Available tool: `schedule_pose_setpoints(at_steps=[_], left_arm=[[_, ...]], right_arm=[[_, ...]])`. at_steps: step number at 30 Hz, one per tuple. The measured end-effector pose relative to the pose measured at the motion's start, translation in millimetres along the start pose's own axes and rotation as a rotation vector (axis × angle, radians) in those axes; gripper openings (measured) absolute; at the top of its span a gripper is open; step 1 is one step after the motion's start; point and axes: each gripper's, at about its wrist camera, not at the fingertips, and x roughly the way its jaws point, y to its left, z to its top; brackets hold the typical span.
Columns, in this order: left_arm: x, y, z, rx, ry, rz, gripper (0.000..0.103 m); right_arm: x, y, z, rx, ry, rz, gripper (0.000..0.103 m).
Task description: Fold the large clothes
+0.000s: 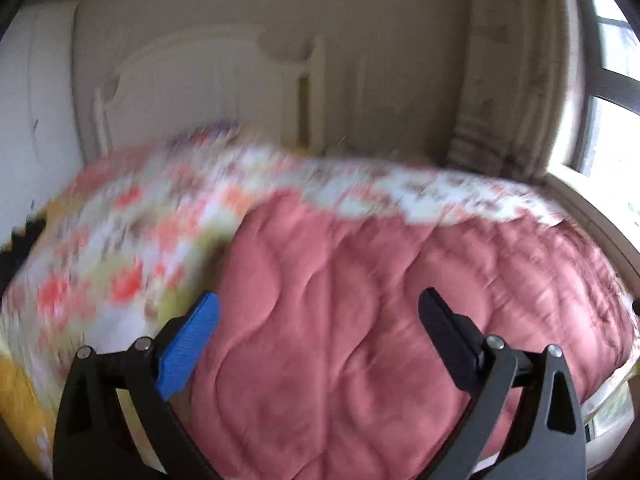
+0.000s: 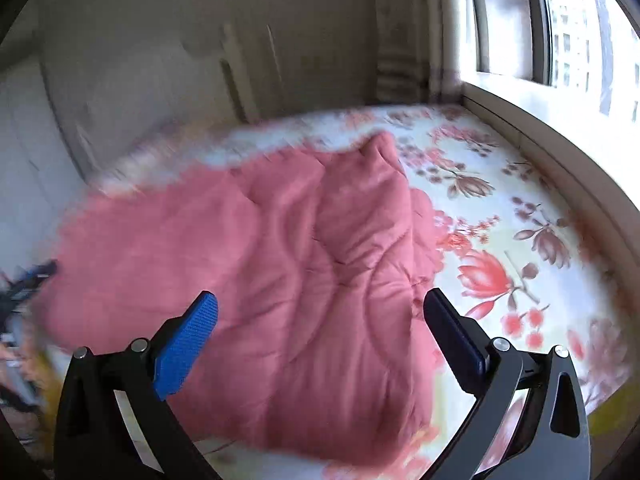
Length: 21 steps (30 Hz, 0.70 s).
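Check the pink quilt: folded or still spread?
Spread, not neatly folded. The pink quilt lies rumpled across the floral sheet, one corner bunched up; both grippers open, holding nothing.

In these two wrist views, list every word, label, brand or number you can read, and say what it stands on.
None can be read. The pink quilt is plain, the bedsheet carries only flowers, and both open grippers, left and right, show no lettering. Much of the scene is motion-blurred.

The puffy pink quilted comforter [image 2: 256, 248] lies heaped across the near middle of the floral-printed bedsheet [image 2: 516, 240], leaving bare flat sheet on its right. That strip is hemmed in by the pale window ledge [image 2: 560, 136]. Beyond the bed stand the white headboard [image 1: 208, 88] and gathered curtain [image 1: 504, 80].
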Motion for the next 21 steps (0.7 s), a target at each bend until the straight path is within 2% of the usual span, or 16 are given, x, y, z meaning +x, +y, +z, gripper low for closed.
schedule_pose_setpoints(at_steps=[2,4,7,9,10,11,12,14,18,21], left_arm=[[7.7,-19.9,16.6,0.067,-0.023,0.003,0.1],[32.3,-39.5,31.6,0.124,-0.009,0.018,0.1],[75.9,-58.4,44.9,0.157,0.055,0.029,0.1],[104.4,-64.8,43.1,0.166,0.11,0.019,0.1],[118.4,-66.7,37.7,0.171,0.154,0.002,0.1],[142.3,-67.4,26.4,0.175,0.235,-0.022,0.101],[156.2,-65.0,18.2,0.158,0.272,-0.049,0.101],[155.5,-60.3,20.2,0.137,0.269,-0.061,0.101],[155.2,-59.3,20.4,0.136,0.264,-0.064,0.101],[155.9,-57.4,20.1,0.128,0.267,-0.065,0.101]], right_arm=[[-22.6,-7.0,-11.9,0.075,-0.022,0.16,0.098],[-35.2,-12.5,-27.0,0.129,-0.012,0.267,0.098],[-36.3,-7.8,-53.8,0.167,0.085,0.356,0.095],[-33.7,-3.2,-68.3,0.177,0.131,0.376,0.091],[-31.0,1.6,-75.7,0.175,0.155,0.389,0.091],[-27.7,6.1,-78.9,0.167,0.166,0.39,0.091],[-24.6,8.6,-81.5,0.163,0.173,0.38,0.091],[-10.5,9.8,-80.8,0.183,0.2,0.344,0.091],[4.8,15.1,-67.8,0.206,0.184,0.315,0.091],[25.1,18.4,-50.5,0.243,0.176,0.295,0.097]])
